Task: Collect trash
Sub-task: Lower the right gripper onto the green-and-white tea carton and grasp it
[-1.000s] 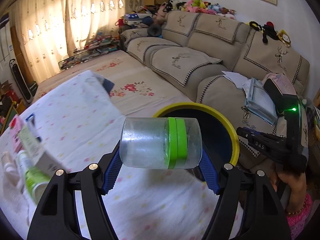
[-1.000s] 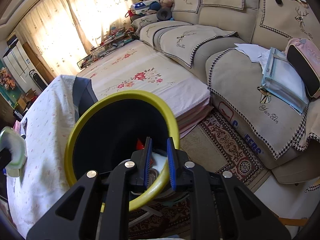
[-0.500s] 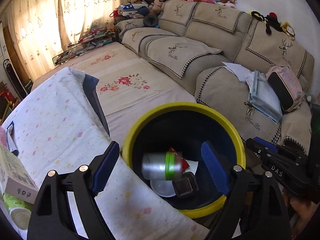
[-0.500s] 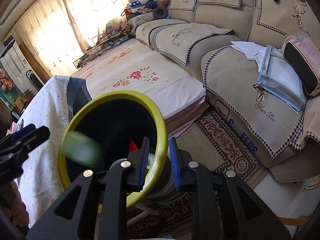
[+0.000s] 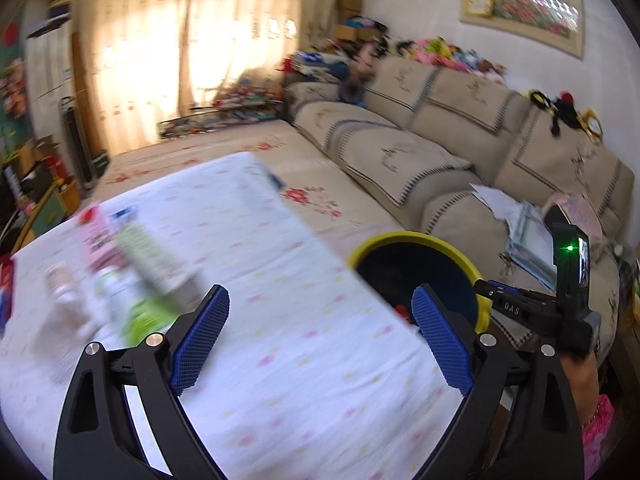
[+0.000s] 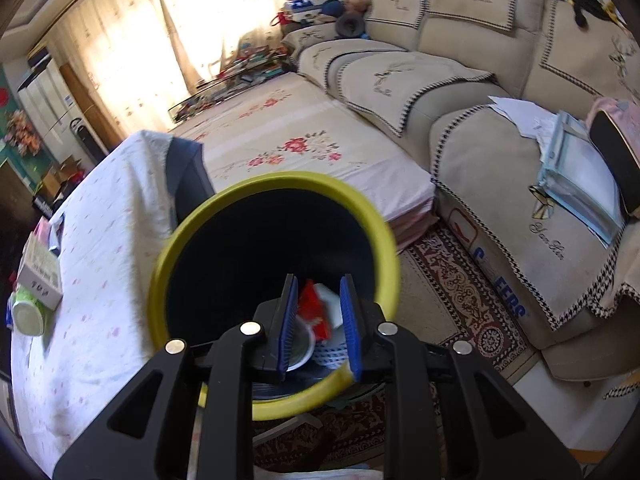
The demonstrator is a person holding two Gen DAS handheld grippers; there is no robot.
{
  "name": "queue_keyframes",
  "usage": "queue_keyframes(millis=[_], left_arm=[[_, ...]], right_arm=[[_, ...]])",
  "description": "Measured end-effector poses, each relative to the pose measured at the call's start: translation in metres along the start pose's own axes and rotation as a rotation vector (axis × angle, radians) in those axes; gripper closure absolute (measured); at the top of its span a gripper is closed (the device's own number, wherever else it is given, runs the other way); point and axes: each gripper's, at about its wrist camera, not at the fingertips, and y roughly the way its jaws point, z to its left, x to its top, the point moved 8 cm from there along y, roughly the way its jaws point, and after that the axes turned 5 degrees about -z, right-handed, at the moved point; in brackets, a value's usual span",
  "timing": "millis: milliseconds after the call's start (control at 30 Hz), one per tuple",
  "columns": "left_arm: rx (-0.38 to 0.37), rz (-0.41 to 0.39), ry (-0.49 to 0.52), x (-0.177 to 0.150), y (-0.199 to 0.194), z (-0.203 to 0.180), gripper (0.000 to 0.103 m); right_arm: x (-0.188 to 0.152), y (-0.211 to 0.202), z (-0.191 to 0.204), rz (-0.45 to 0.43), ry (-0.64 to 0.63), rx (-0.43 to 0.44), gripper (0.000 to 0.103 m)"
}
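The jar has dropped into the bin (image 6: 276, 216); left tongs (image 5: 320, 336) now released and empty, right tongs (image 6: 320, 320) clenched on its rim, more trash (image 5: 132, 280) waiting on the worktop (image 5: 304, 380).

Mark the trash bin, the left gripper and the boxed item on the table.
trash bin (image 6: 276, 184), right wrist view, far side of yellow rim
left gripper (image 5: 320, 336), left wrist view, midway between fingertips
box (image 6: 40, 274), right wrist view, its end face
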Motion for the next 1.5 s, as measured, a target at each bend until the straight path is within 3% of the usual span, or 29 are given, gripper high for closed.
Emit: queue_keyframes(millis=[367,500,700,900,1300,1500], left_arm=[[0.251,-0.033,-0.181,-0.063,-0.092,0.133,0.010],[0.296,-0.027,-0.242,-0.087,-0.112,0.167,0.010],[0.322,-0.029,-0.296,-0.104,-0.122,0.188,0.010],[0.336,-0.035,-0.321,-0.111,-0.127,0.202,0.010],[0.324,-0.022,-0.353,-0.123,-0.121,0.211,0.010],[0.317,-0.009,-0.350,-0.125,-0.114,0.209,0.010]], right_arm=[[-0.020,0.000,0.119,0.056,-0.182,0.190,0.082],[-0.033,-0.006,0.183,0.085,-0.275,0.311,0.082],[-0.043,-0.023,0.265,0.093,-0.384,0.448,0.076],[-0.021,-0.035,0.311,0.019,-0.443,0.467,0.076],[-0.021,0.009,0.342,0.093,-0.494,0.453,0.070],[-0.011,0.024,0.346,0.071,-0.500,0.451,0.053]])
